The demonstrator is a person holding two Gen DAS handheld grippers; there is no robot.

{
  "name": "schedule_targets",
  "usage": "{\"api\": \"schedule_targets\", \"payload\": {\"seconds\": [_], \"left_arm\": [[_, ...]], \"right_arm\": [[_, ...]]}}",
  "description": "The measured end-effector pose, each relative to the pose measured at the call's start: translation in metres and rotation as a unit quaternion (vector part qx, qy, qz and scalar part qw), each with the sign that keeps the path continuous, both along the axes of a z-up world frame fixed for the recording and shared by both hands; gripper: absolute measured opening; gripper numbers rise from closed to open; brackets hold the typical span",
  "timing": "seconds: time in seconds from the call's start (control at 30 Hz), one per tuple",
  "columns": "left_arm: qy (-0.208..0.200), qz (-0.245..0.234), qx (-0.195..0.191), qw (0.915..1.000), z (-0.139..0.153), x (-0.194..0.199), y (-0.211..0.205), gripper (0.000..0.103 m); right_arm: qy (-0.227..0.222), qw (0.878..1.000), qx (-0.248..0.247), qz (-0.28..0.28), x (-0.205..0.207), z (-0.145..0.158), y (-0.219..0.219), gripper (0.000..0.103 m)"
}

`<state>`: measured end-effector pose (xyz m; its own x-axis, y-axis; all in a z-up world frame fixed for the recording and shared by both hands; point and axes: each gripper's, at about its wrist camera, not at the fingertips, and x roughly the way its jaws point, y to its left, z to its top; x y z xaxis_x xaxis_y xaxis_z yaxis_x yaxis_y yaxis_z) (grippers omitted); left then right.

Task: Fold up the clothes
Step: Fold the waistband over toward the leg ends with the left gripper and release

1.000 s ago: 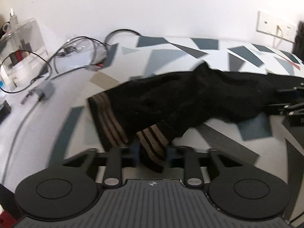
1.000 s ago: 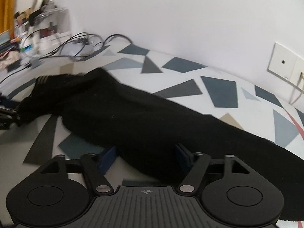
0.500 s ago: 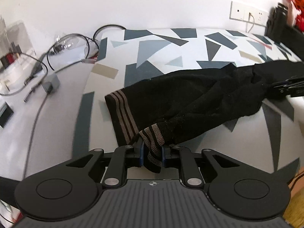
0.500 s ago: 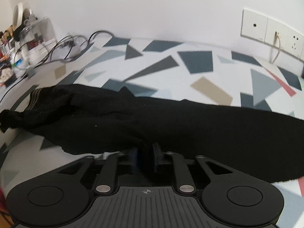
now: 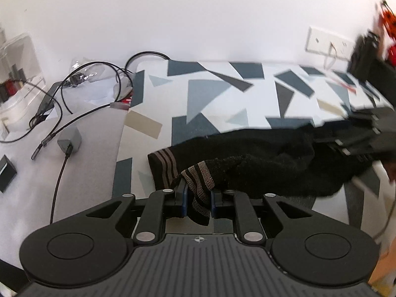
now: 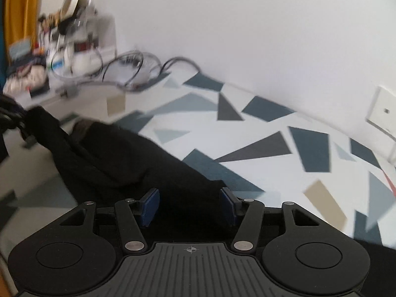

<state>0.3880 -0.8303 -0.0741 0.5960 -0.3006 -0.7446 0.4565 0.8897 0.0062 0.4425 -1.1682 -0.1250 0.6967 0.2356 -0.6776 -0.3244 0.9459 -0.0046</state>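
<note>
Our left gripper (image 5: 198, 204) pinches the soft, limp black garment (image 5: 259, 158) by its striped cuff (image 5: 200, 178); our right gripper (image 6: 189, 204) fingers gape wide over its body.

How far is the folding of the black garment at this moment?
Early stage. Done: nothing looks folded; the black garment lies bunched on the patterned cloth. In hand: the left gripper is shut on its striped cuff; the right gripper is open with fabric between its fingers. Left: spreading it flat and every fold.

Left gripper (image 5: 198, 199) clamped, right gripper (image 6: 189, 205) spread.
</note>
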Motion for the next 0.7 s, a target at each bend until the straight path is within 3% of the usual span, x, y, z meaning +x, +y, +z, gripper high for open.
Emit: {"api": "schedule_targets", "payload": {"seconds": [0.07, 0.1, 0.13, 0.2, 0.3, 0.4, 0.57, 0.6, 0.63, 0.67, 0.7], "left_arm": [[0.005, -0.02, 0.015, 0.9997, -0.005, -0.004, 0.0, 0.021], [0.007, -0.029, 0.025, 0.9992, -0.008, -0.007, -0.001, 0.023], [0.004, -0.034, 0.033, 0.9989, -0.011, -0.01, -0.001, 0.025], [0.0, -0.038, 0.05, 0.998, -0.017, -0.013, -0.002, 0.036], [-0.005, -0.046, 0.073, 0.9963, -0.025, -0.017, -0.004, 0.048], [-0.028, -0.065, 0.105, 0.9919, -0.029, -0.023, -0.01, 0.052], [-0.091, -0.125, 0.167, 0.9738, -0.033, -0.042, -0.021, 0.054], [-0.097, -0.143, 0.17, 0.9701, -0.034, -0.046, -0.022, 0.049], [-0.102, -0.162, 0.173, 0.9661, -0.035, -0.05, -0.023, 0.039], [-0.095, -0.183, 0.174, 0.9631, -0.036, -0.054, -0.024, 0.015], [-0.086, -0.195, 0.176, 0.961, -0.037, -0.056, -0.025, 0.015]], "right_arm": [[0.008, 1.0, 0.003, 0.01, 0.008, -0.007, 0.005, 0.047], [0.013, 1.0, 0.003, 0.016, 0.01, -0.009, 0.007, 0.04], [0.018, 1.0, 0.004, 0.022, 0.012, -0.011, 0.009, 0.021], [0.026, 0.999, 0.004, 0.028, 0.013, -0.013, 0.011, 0.007], [0.016, 0.999, 0.017, 0.022, 0.007, -0.007, 0.009, 0.005], [0.011, 0.999, 0.027, 0.016, 0.004, -0.002, 0.005, 0.005], [0.0, 0.999, 0.039, 0.003, 0.0, 0.004, 0.002, 0.004], [-0.003, 0.999, 0.042, -0.002, 0.0, 0.006, 0.001, 0.004], [-0.007, 0.999, 0.048, -0.008, -0.001, 0.007, -0.001, 0.003], [-0.01, 0.998, 0.056, -0.014, -0.002, 0.009, -0.002, 0.003], [-0.012, 0.998, 0.065, -0.021, -0.002, 0.011, -0.005, 0.003]]}}
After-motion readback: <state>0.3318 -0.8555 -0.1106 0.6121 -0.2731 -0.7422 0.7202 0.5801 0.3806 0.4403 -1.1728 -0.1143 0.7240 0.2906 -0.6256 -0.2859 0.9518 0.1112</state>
